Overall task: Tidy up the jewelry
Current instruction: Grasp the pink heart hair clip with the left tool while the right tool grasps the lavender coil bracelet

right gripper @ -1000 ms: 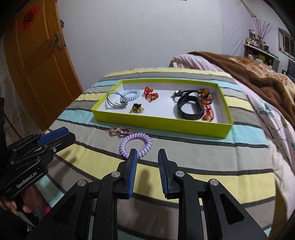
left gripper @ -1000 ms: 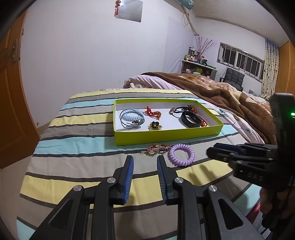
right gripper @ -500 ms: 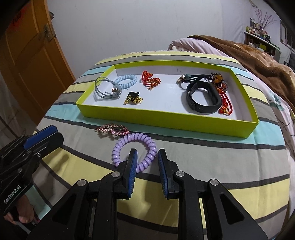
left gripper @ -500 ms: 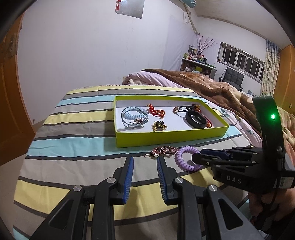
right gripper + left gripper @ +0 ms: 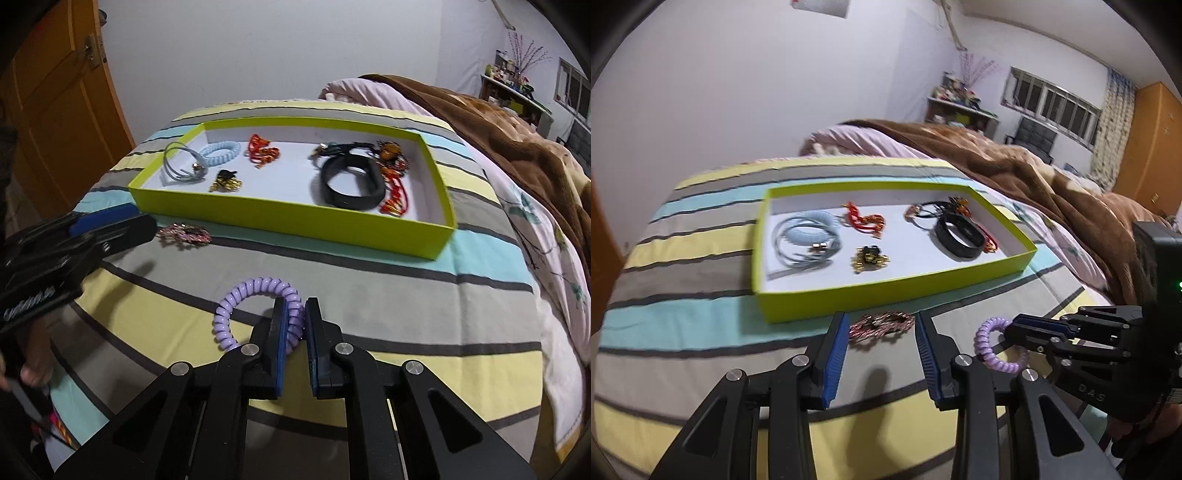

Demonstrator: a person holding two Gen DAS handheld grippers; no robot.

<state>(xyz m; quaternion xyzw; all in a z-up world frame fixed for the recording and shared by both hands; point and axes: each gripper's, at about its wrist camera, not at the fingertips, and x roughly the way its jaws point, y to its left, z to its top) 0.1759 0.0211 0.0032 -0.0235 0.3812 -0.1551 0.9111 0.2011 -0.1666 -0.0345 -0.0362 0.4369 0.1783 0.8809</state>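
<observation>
A pink-and-gold hair clip (image 5: 881, 326) (image 5: 184, 234) lies on the striped bedspread just before the lime-green tray (image 5: 894, 291) (image 5: 295, 221). My left gripper (image 5: 881, 318) (image 5: 110, 229) straddles the clip. Its jaws are opening, and the pads stand clear of the clip on both sides. A purple coil hair tie (image 5: 236, 295) (image 5: 988, 343) lies to the right of the clip. My right gripper (image 5: 296, 306) (image 5: 1030, 328) is shut on the near right part of its loop. The tray holds a grey-blue bracelet (image 5: 801, 243), a black band (image 5: 960, 236) and several small pieces.
A brown blanket (image 5: 1052, 177) and a pink pillow (image 5: 362, 92) lie behind and right of the tray. An orange door (image 5: 55, 110) stands at the left. A hand (image 5: 33, 369) holds the left gripper's handle. The striped bedspread (image 5: 406, 325) is bare at the near right.
My left gripper has moved forward until its fingers flank the hair clip, and its jaws have widened. My right gripper has come down over the purple coil tie and closed on it.
</observation>
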